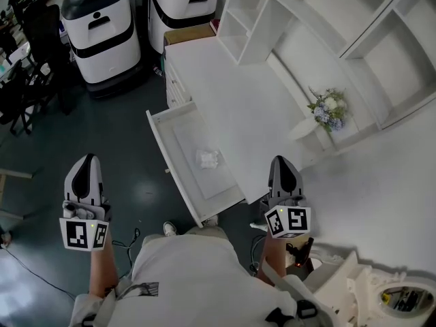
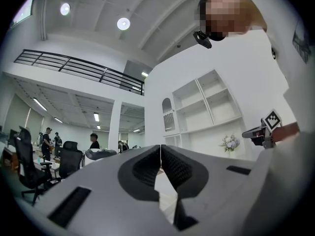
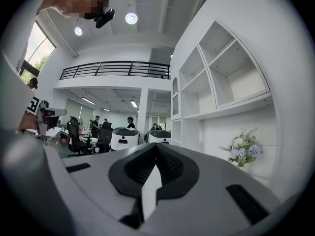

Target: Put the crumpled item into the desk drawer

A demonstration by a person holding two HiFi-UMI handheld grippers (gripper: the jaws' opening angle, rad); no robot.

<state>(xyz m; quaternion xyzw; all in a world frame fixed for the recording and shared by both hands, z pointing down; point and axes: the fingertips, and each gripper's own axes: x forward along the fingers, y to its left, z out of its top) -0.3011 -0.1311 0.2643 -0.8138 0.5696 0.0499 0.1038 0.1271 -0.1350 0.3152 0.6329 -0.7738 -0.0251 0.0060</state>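
Bright, even light; fisheye-warped edges.

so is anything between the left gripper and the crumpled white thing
Nothing visible does. The crumpled white wad lies uncovered in the open white desk drawer. The shut left gripper hangs over the dark floor beside it.

no legible text, labels, brands or numbers anywhere in view
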